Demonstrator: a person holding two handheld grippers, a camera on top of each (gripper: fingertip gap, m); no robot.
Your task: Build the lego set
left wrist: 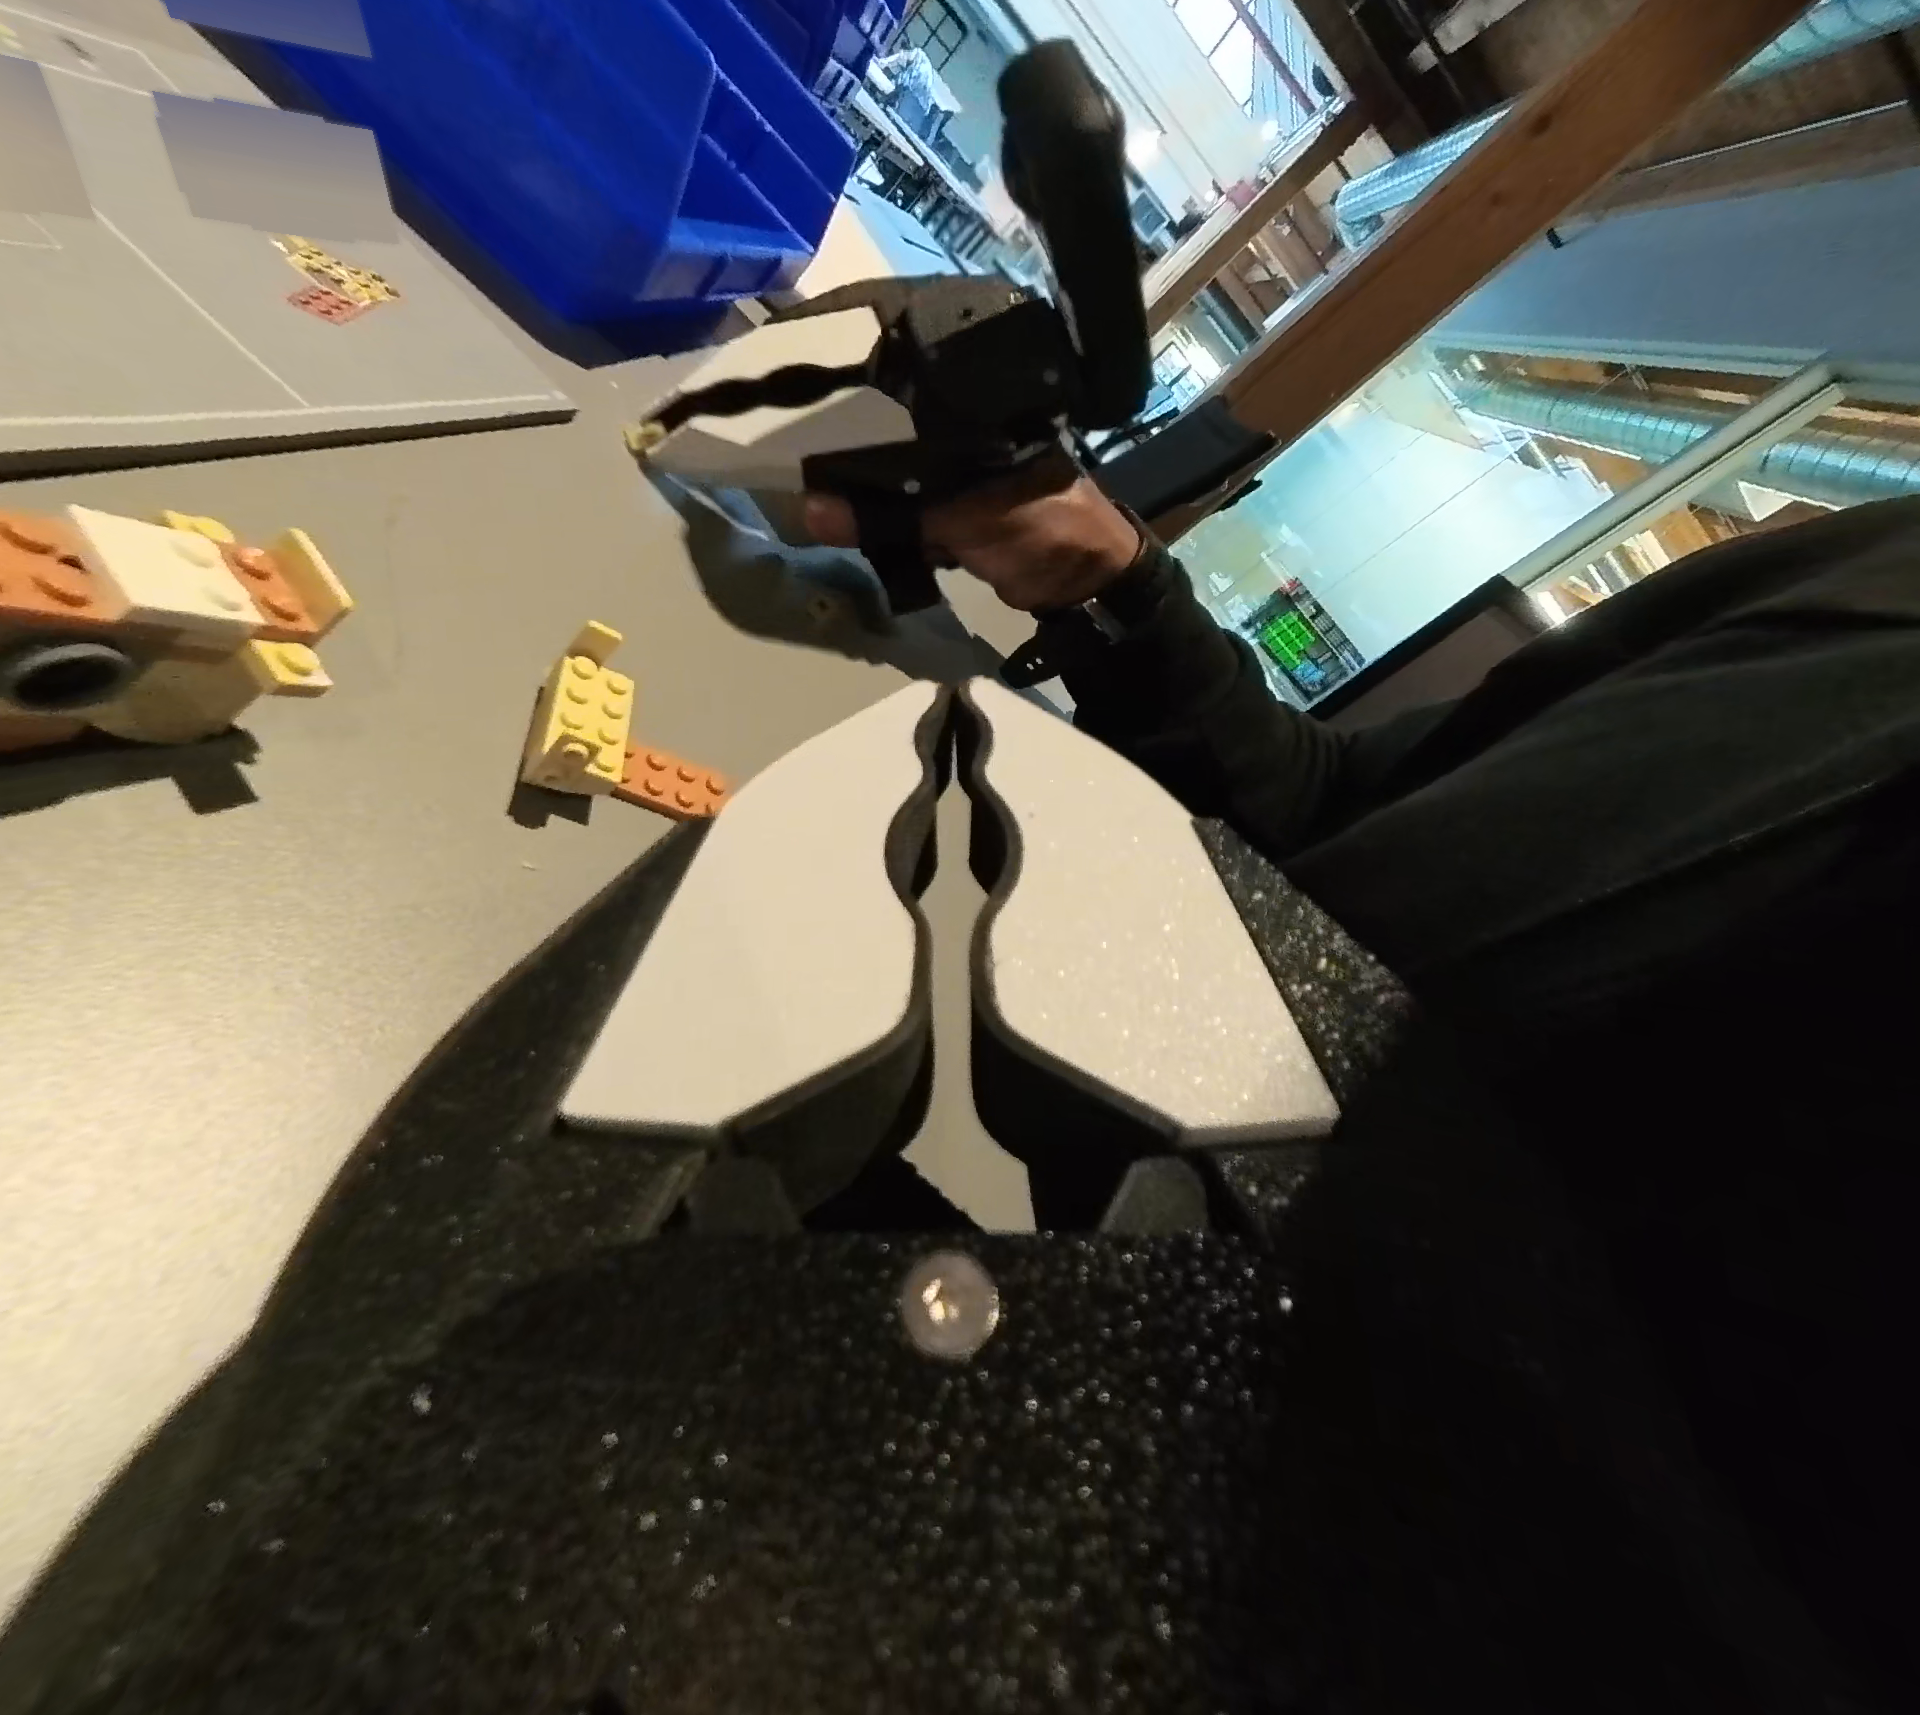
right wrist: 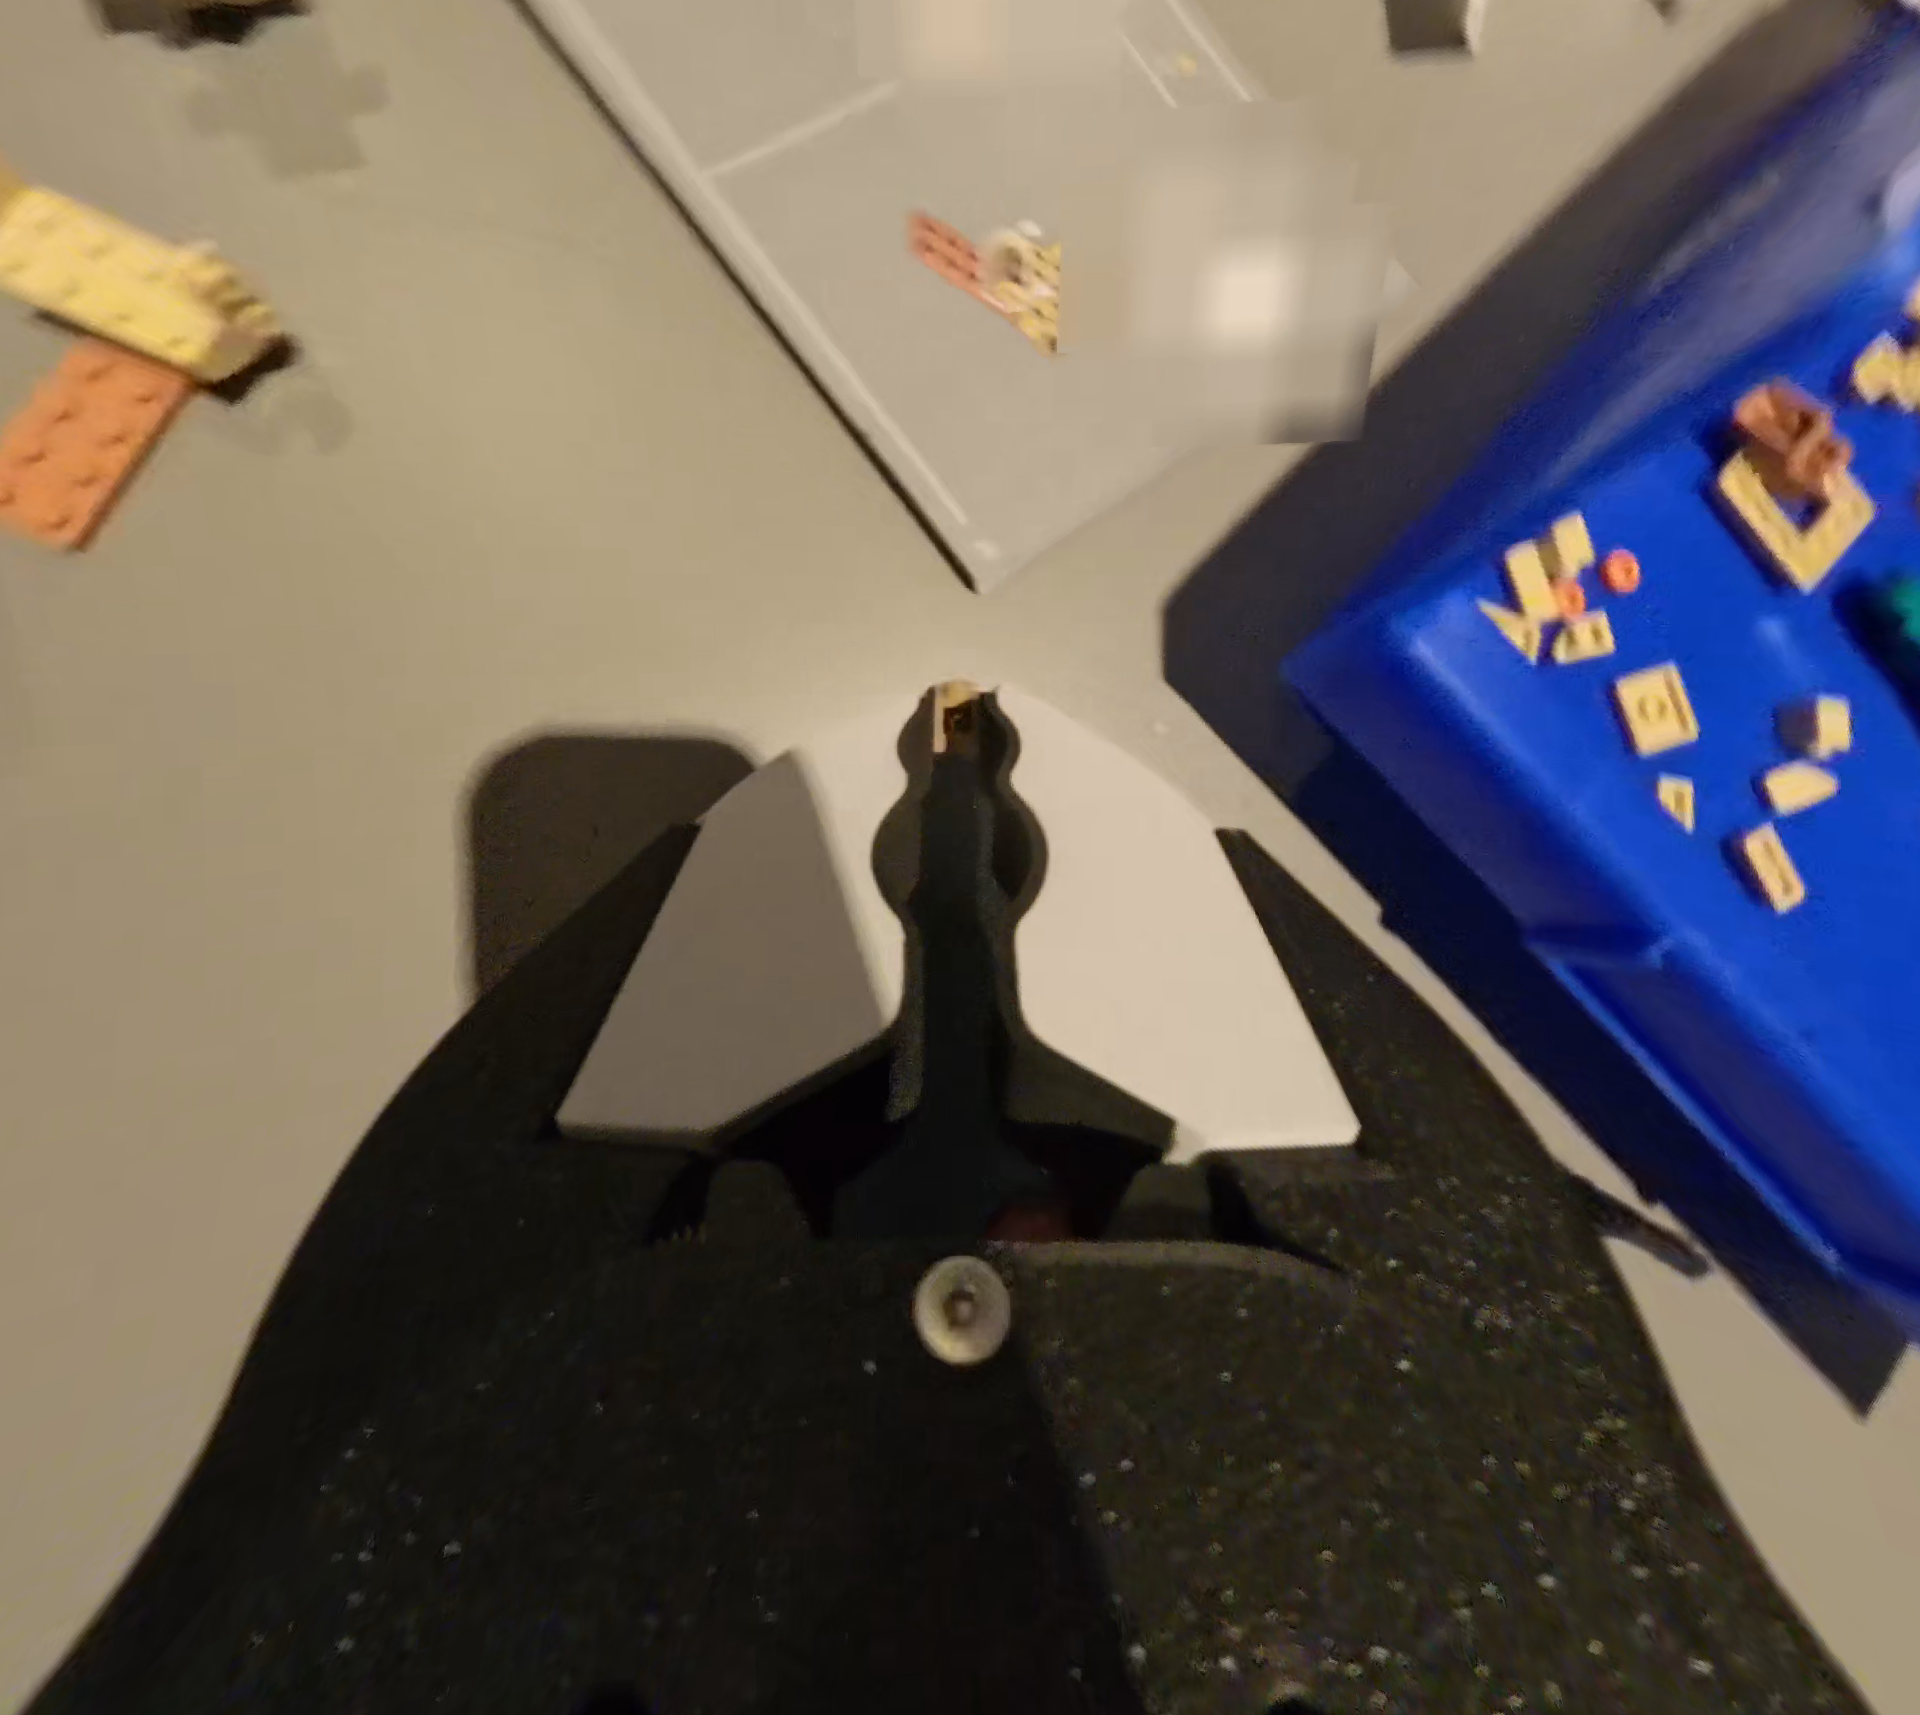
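My right gripper is shut on a small tan lego piece, held above the grey table; it also shows in the left wrist view, where the tan piece sits at its fingertips. My left gripper is shut and empty, tilted above the table. A partly built orange, white and yellow lego model lies at the left. A yellow brick assembly on an orange plate stands nearer; it also shows in the right wrist view with the orange plate.
Blue bins stand at the table's far side; one blue bin holds several small tan and orange pieces. An open instruction booklet lies flat on the table. A person's hand and dark sleeve hold the right gripper. The left gripper's tips are roughly 20 cm from the right gripper's.
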